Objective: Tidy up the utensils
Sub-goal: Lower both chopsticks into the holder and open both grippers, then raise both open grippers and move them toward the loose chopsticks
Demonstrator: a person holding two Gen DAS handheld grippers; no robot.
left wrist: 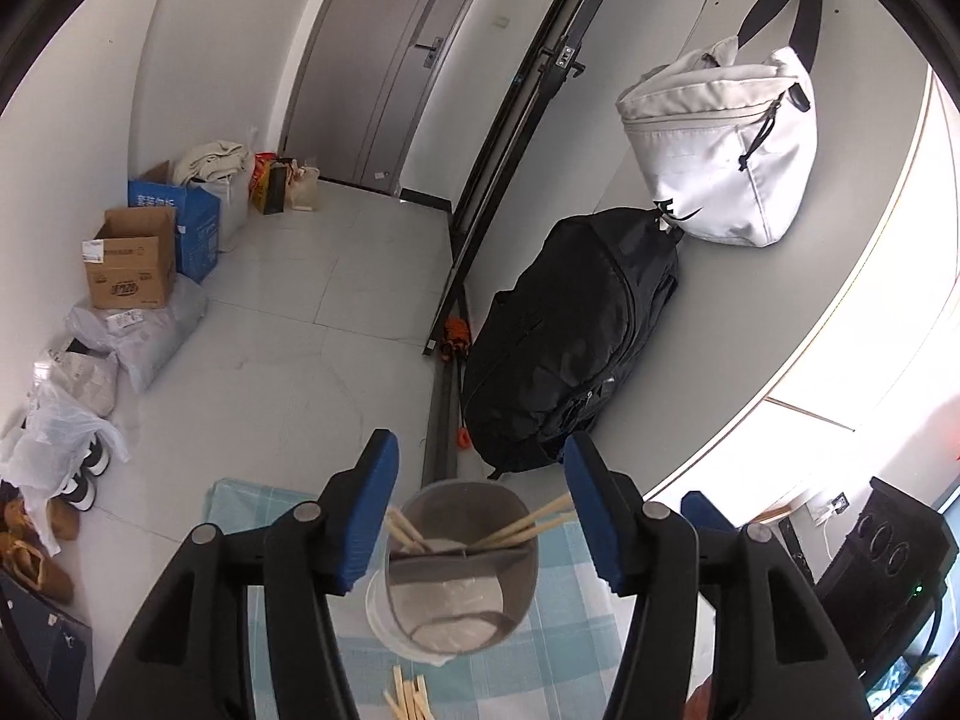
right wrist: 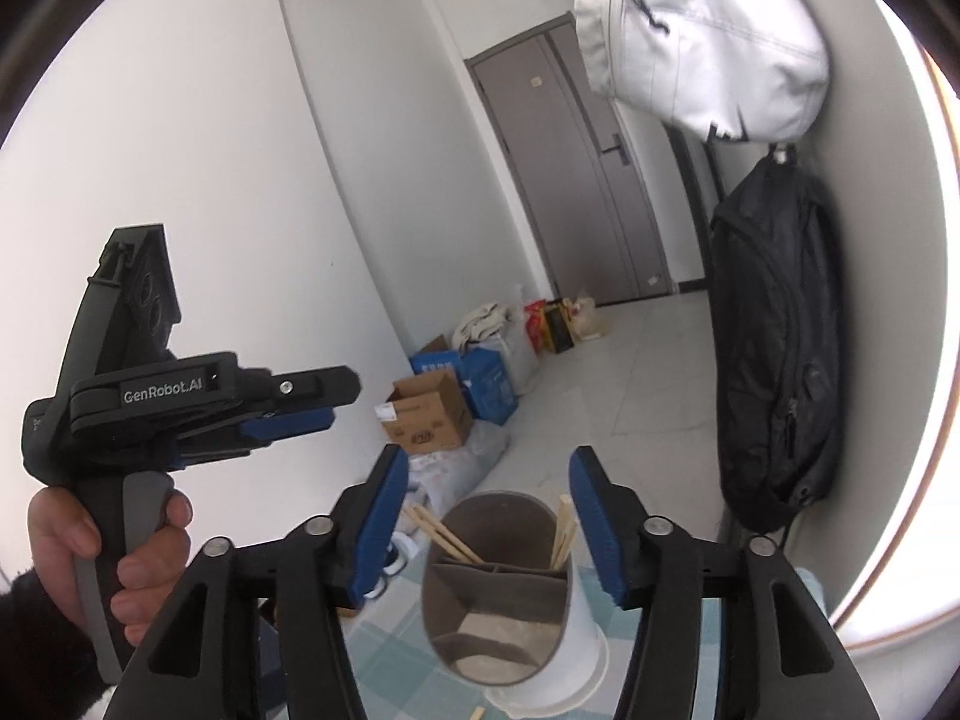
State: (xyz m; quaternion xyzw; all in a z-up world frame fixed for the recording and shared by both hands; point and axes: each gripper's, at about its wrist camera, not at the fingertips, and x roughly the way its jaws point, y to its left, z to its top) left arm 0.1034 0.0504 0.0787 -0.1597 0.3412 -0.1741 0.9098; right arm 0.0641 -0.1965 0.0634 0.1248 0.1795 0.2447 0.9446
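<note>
Fingers of both the left gripper (left wrist: 480, 507) and the right gripper (right wrist: 486, 519) stand apart, holding nothing. A holder (left wrist: 459, 570) with chopsticks (left wrist: 531, 525) leaning in two compartments sits on a checked cloth (left wrist: 576, 630), just ahead of both and lower. Spare chopsticks (left wrist: 408, 699) lie lengthwise beneath the left gripper, likely nearer. Both hands tilt downward.

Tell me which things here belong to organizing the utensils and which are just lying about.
Job: utensil holder, chopsticks in it, loose chopsticks on the cloth, left gripper, right gripper.

Lying about: black backpack, white bag, cardboard boxes, shoes.
</note>
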